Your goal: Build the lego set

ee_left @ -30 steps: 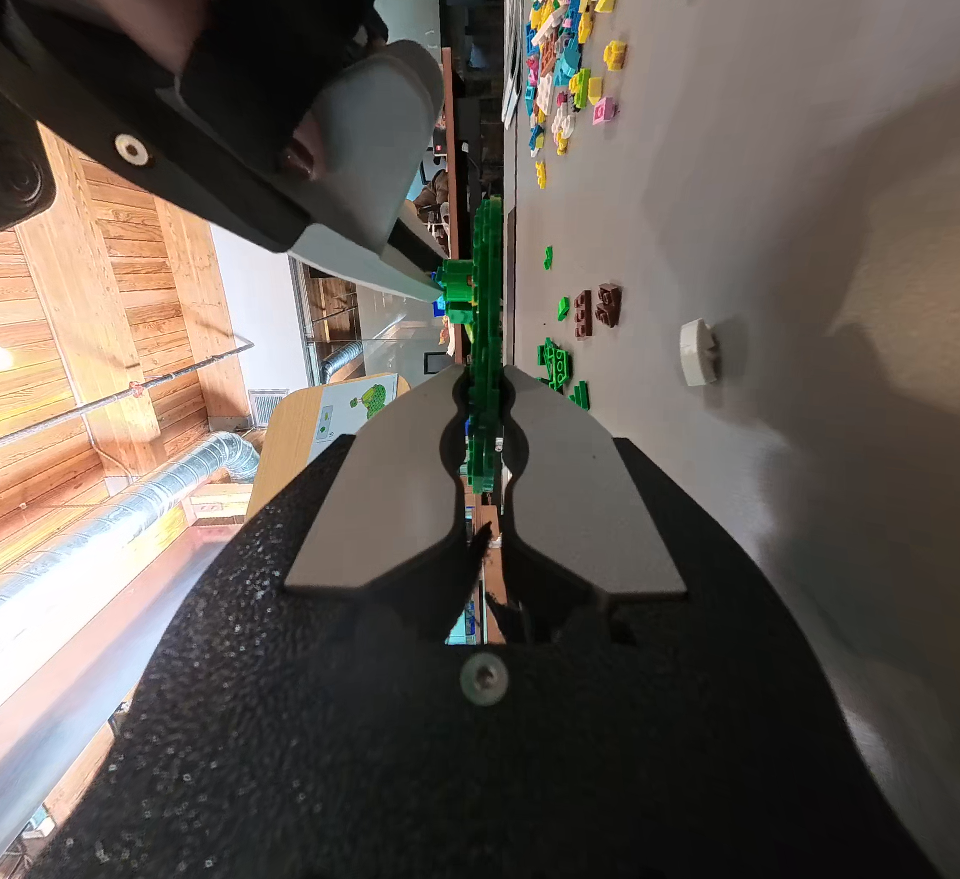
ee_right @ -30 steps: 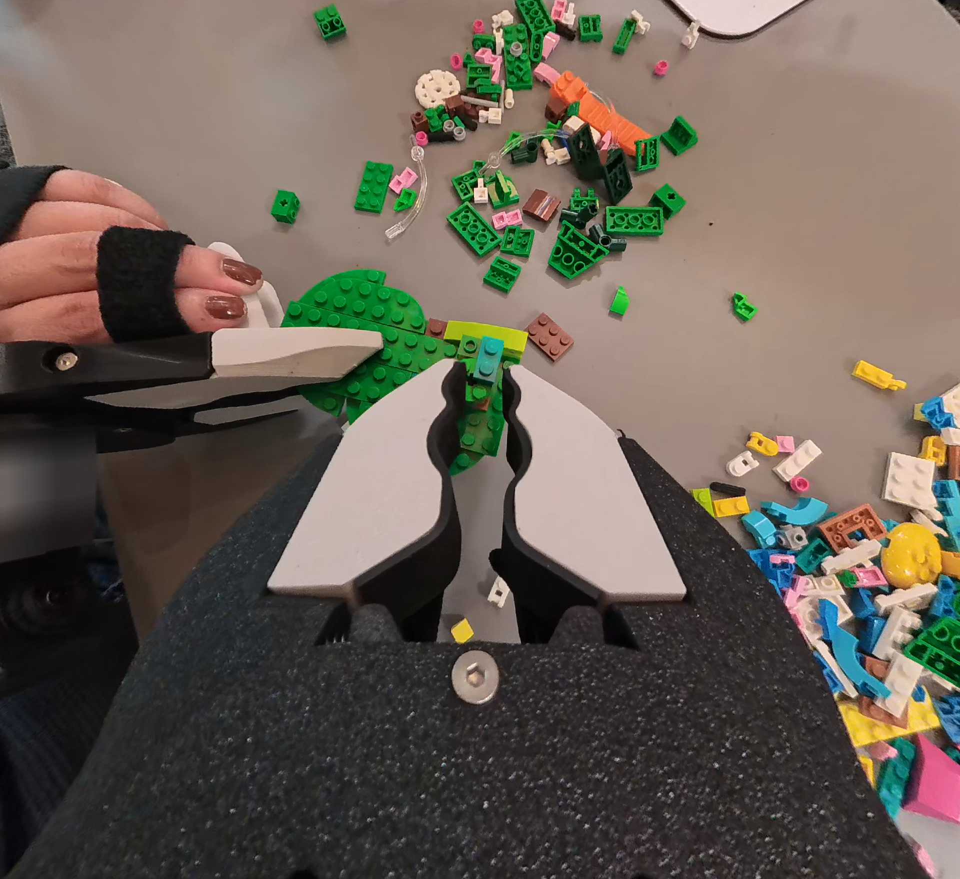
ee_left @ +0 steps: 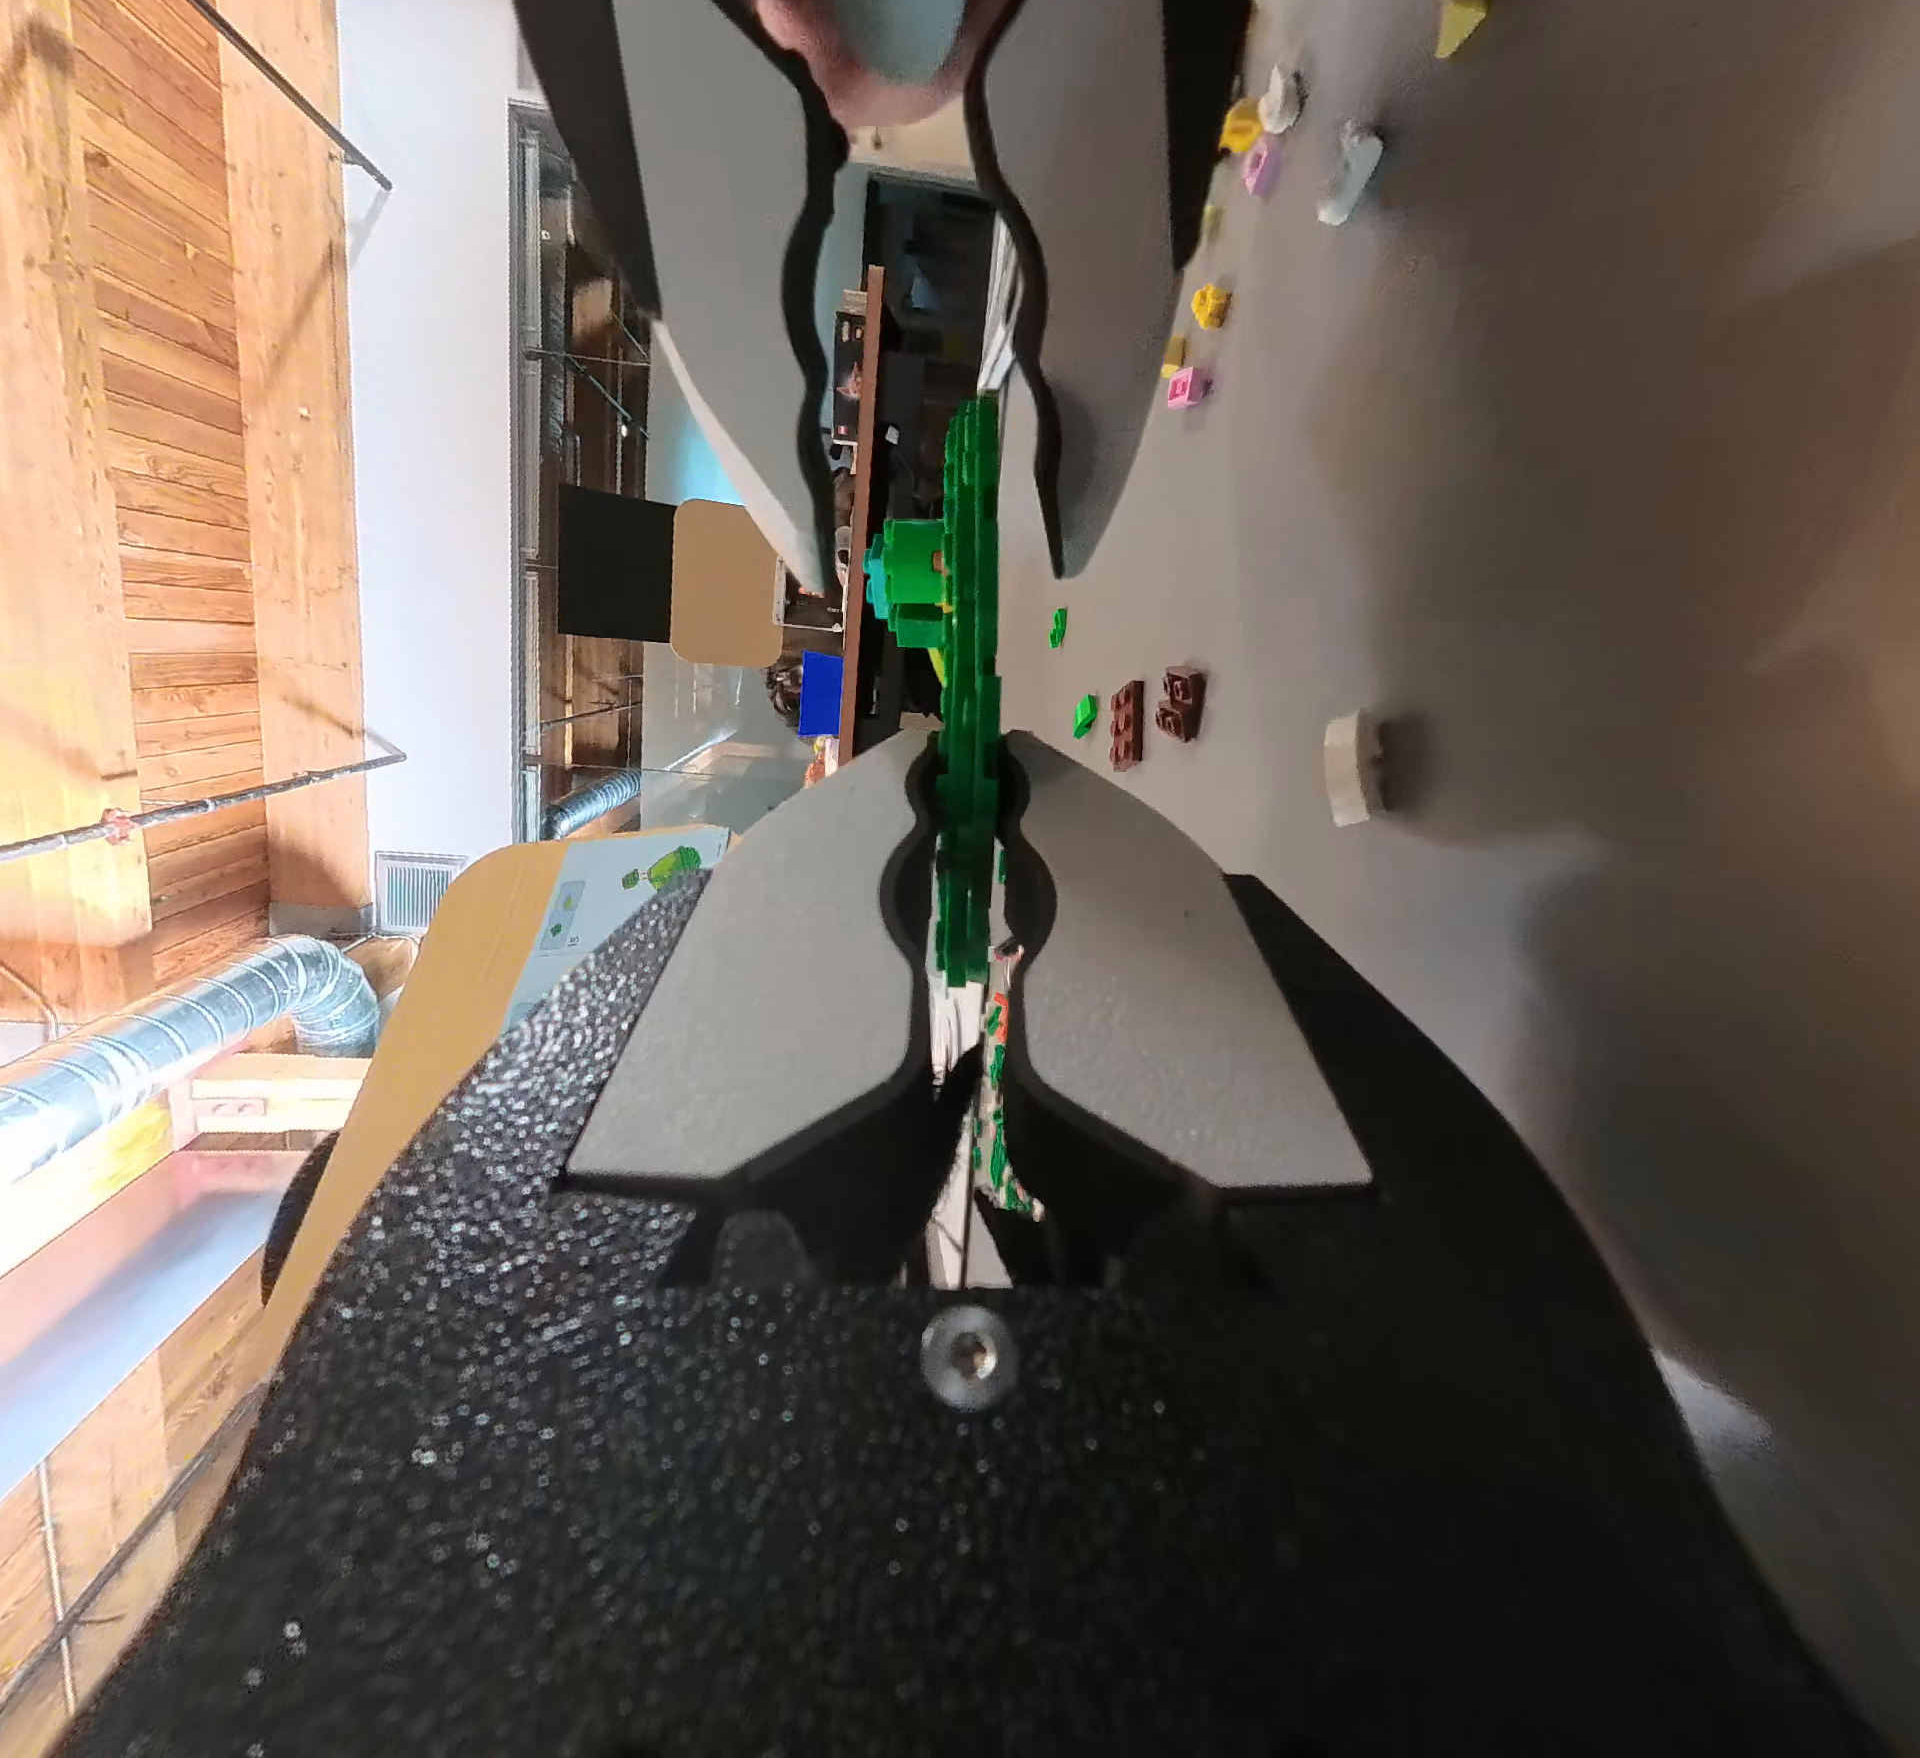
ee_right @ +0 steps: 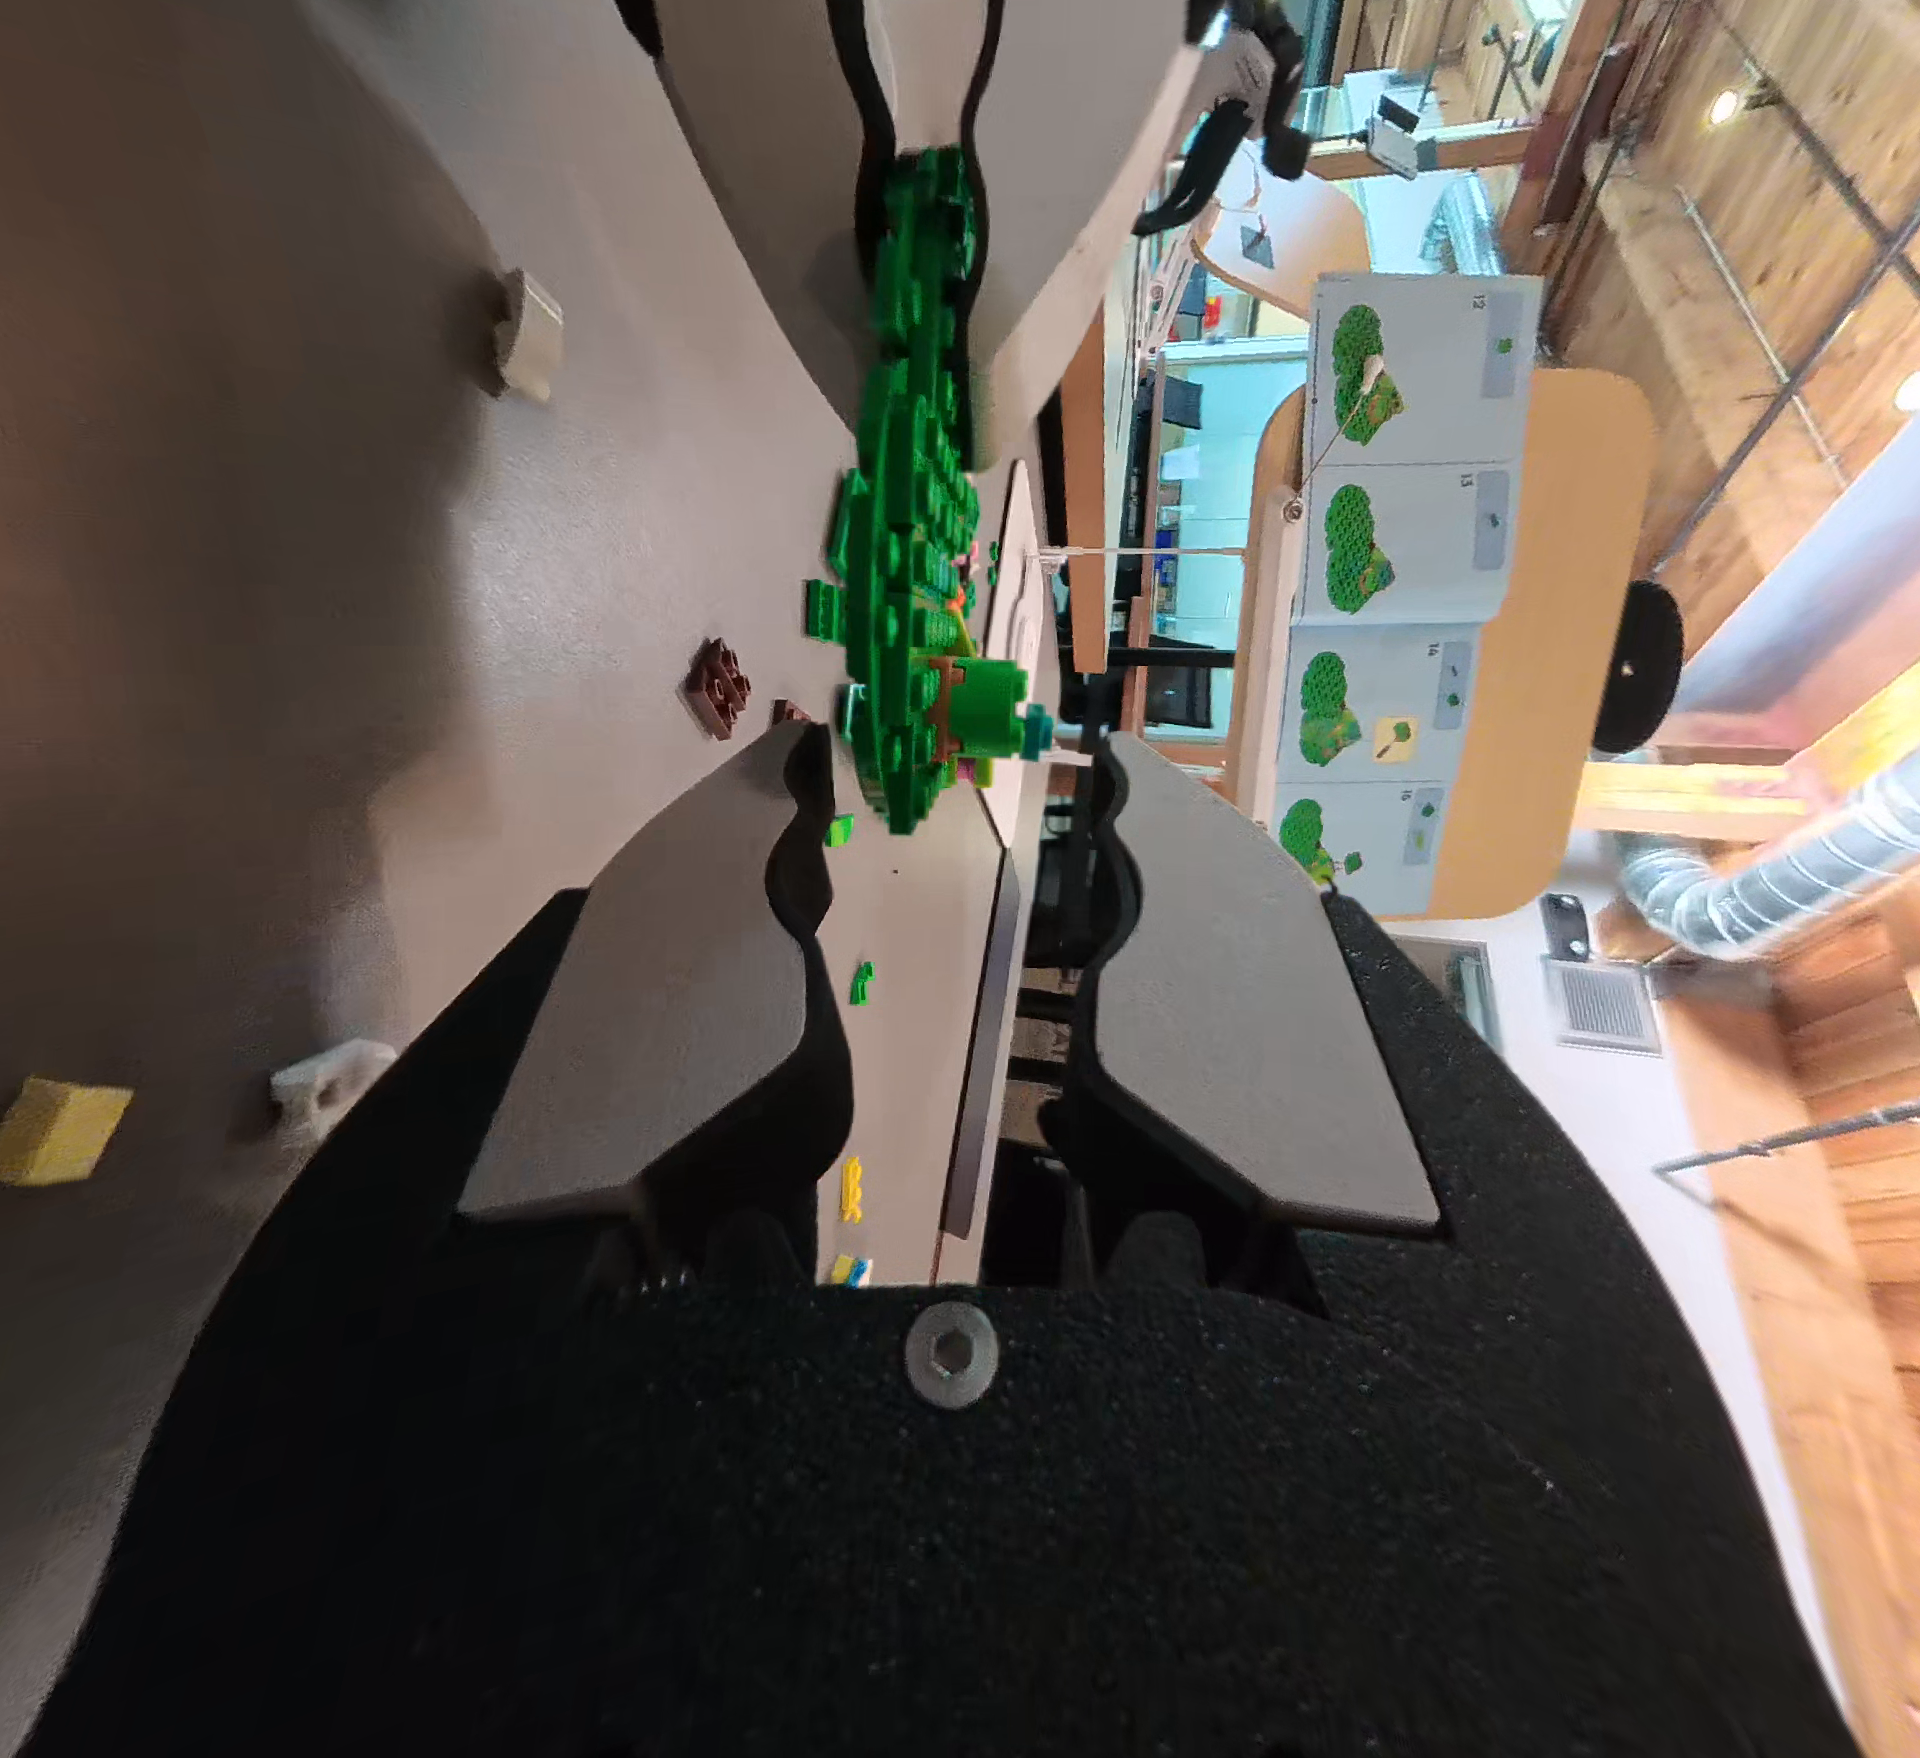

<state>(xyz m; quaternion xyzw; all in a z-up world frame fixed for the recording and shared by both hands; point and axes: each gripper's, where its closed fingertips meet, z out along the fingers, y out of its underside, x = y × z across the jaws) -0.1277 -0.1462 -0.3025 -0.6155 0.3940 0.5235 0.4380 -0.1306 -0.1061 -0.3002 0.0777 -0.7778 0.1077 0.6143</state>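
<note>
Now the left gripper (ee_left: 966, 773) pinches the green plate assembly (ee_left: 971, 669) edge-on while the right gripper (ee_right: 961, 752), jaws wide and empty, looks poised to press its small stack (ee_right: 982, 706) home.

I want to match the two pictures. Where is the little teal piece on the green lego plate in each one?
Left wrist view: the teal piece sits just left of centre, sticking out from the green plate, above the left gripper.
Right wrist view: the teal piece is at the centre, above the open right gripper.
Shared landmark: the brown brick on the table.
</note>
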